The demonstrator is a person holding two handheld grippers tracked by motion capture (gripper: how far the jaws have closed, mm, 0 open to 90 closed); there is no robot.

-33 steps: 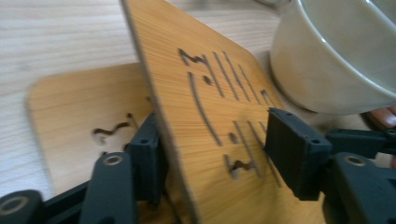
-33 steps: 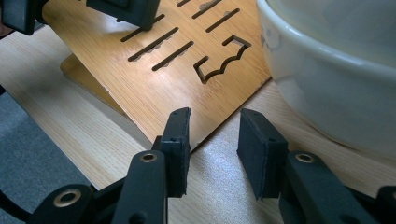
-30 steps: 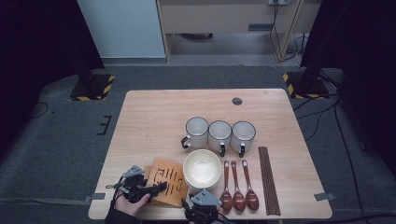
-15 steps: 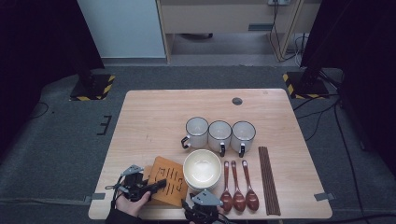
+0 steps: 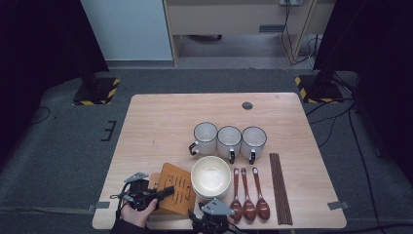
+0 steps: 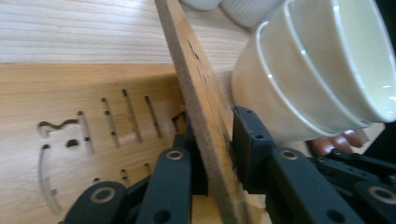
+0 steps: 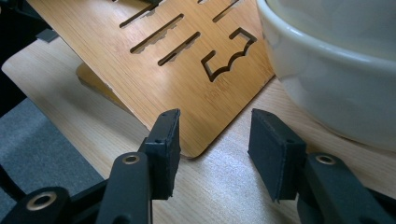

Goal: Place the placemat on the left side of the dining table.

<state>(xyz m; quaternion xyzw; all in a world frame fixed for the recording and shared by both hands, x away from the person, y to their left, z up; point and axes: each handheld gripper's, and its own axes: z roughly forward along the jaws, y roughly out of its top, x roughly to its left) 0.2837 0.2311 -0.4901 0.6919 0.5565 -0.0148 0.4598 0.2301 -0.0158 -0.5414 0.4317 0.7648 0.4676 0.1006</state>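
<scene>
At the table's near edge, the right gripper (image 5: 213, 213) is cut off by the bottom of the high view, so its jaws cannot be made out there. In the right gripper view they stand partly apart with nothing between them, having just been opening; the rounded corner of the wooden board (image 7: 187, 79) lies just ahead of the gap, untouched.

The left gripper (image 6: 215, 154) has just been closing on the wooden board's edge. In its own view the board runs edge-on between the pads, tilted, its long edge pointing away towards the far side of the table; both pads sit against its faces. A second slotted board (image 6: 70, 130) lies flat beneath, left of the jaws.

Right of the left gripper, just beside the raised board, stand the stacked bowls (image 6: 322, 70); whether they touch it I cannot tell.
</scene>
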